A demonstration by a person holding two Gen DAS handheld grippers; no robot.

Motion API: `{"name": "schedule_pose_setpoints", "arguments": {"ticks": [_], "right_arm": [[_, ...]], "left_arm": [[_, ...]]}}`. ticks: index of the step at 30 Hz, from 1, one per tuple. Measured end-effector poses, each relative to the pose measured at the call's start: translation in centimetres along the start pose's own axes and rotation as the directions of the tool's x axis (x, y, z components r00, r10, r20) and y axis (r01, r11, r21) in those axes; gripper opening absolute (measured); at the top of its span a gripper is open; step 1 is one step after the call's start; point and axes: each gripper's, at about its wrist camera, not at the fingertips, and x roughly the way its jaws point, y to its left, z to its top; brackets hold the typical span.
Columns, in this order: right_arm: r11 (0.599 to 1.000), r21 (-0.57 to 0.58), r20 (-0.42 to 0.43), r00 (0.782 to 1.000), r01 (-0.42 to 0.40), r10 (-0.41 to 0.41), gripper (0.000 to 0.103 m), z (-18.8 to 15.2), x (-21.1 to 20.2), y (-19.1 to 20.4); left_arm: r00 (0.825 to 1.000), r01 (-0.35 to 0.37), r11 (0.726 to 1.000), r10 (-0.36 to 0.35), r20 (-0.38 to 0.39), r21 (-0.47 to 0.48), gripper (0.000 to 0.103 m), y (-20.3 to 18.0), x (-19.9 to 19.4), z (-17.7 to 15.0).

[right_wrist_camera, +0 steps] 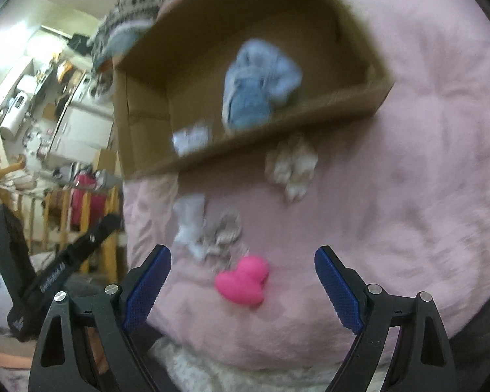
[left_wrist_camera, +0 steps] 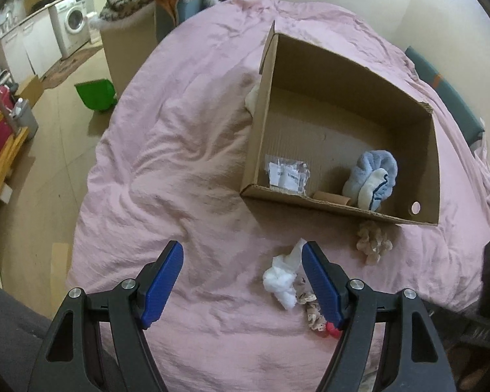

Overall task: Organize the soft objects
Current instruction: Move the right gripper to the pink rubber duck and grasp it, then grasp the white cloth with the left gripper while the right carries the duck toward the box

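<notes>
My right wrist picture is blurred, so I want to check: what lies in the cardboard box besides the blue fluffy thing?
Observer: Beside the blue fluffy sock a cardboard tube lies against the near wall of the cardboard box.
Operator: And the pale patch in the corner?
Observer: It is a clear plastic bag with white labels, flat on the bottom.
Operator: Does the other hand hold anything?
Observer: No. The left gripper is open; a white cloth bundle lies by one finger, not gripped.
</notes>
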Motion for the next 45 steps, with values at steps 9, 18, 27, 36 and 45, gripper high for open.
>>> {"name": "schedule_pose_setpoints", "arguments": {"ticks": [9, 18, 27, 36, 45], "right_arm": [[0.996, -0.078, -0.154, 0.987, 0.041, -0.053, 0.088, -1.0, 5.0, 1.9], [0.989, -0.117, -0.2, 0.974, 0.089, -0.111, 0.049, -1.7, 6.6, 2.1], [0.995, -0.089, -0.034, 0.998, 0.051, -0.054, 0.045, -0.4, 2.7, 2.0], [1.0, 0.008, 0.066, 0.998, 0.011, -0.012, 0.045, 0.9, 0.2, 0.2], [1.0, -0.015, 0.068, 0.998, 0.019, -0.018, 0.045, 0.9, 0.0, 0.7]], "left_arm": [[1.0, 0.0, 0.999, -0.001, -0.025, -0.036, 0.073, 0.7, 0.6, 0.3], [0.999, -0.001, 0.997, -0.003, -0.054, -0.078, 0.073, 1.6, 1.3, 0.3], [0.991, 0.038, 0.999, -0.041, -0.126, -0.029, 0.073, 0.5, 3.2, -0.1], [0.964, 0.093, 0.994, -0.073, -0.255, 0.065, 0.054, -2.6, 7.0, -0.8], [0.959, 0.078, 0.991, -0.046, -0.28, 0.105, 0.029, -3.9, 8.9, -1.2]]}}
